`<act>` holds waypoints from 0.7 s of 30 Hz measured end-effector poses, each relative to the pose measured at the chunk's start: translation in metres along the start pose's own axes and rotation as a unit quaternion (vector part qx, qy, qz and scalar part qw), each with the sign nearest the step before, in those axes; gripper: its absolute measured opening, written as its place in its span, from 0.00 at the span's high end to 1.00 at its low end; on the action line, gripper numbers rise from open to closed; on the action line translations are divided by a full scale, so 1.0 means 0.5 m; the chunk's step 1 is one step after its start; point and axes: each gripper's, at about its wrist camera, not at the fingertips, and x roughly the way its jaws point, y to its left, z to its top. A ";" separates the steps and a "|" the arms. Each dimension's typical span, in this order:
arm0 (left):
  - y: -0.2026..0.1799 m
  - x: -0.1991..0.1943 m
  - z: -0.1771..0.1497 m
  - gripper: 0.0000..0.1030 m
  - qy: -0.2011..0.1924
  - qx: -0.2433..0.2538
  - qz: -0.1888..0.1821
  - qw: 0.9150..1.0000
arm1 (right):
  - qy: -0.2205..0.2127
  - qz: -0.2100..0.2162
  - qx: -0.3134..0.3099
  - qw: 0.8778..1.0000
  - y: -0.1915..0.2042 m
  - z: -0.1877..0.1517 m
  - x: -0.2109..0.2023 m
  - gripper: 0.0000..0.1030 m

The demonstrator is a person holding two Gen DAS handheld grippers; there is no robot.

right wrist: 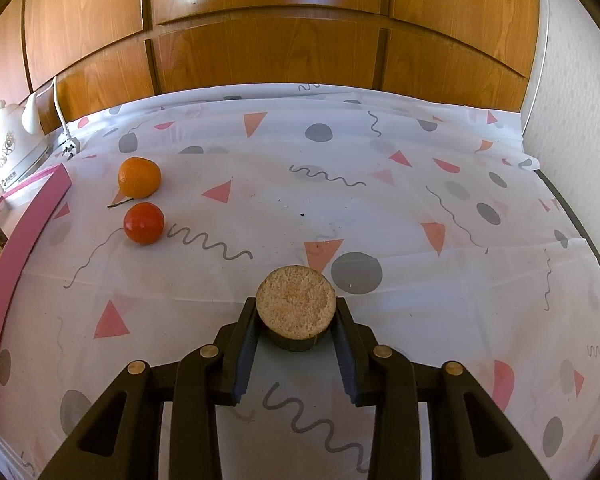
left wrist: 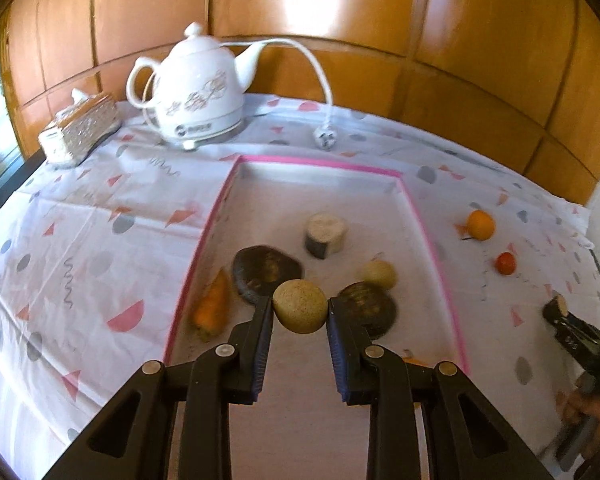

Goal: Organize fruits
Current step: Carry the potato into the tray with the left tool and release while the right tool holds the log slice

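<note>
My left gripper (left wrist: 300, 312) is shut on a tan round fruit (left wrist: 299, 305), held above the pink-rimmed white box (left wrist: 428, 240). Inside the box lie two dark flat pieces (left wrist: 265, 272) (left wrist: 370, 306), a cut stump-like piece (left wrist: 325, 233), a pale round fruit (left wrist: 379, 274) and a carrot-like orange piece (left wrist: 212, 308). My right gripper (right wrist: 296, 312) is shut on a cut cylinder piece (right wrist: 296, 306) with a pale top, held over the tablecloth. An orange (right wrist: 139, 177) and a red fruit (right wrist: 144, 222) sit on the cloth to its left, also visible as the orange (left wrist: 480, 225) and the red fruit (left wrist: 505, 263).
A white teapot-style kettle (left wrist: 198, 92) with a cord and plug (left wrist: 325, 138) stands at the back, beside a tissue box (left wrist: 80, 130). Wooden panels line the wall behind the patterned tablecloth (right wrist: 380, 208). The right gripper (left wrist: 560, 312) and a hand (left wrist: 588, 408) show at the left wrist view's right edge.
</note>
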 end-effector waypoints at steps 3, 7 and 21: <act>0.014 0.010 -0.004 0.72 0.005 -0.011 0.008 1.000 | 0.000 0.000 0.000 1.000 0.000 0.000 0.000 0.65; 0.023 0.010 -0.006 0.61 0.004 -0.015 0.012 1.000 | 0.000 0.000 0.000 1.000 0.001 0.000 0.000 0.65; 0.044 -0.016 -0.017 0.44 0.002 -0.038 0.016 0.999 | 0.002 -0.003 -0.003 1.000 0.002 0.002 -0.001 0.65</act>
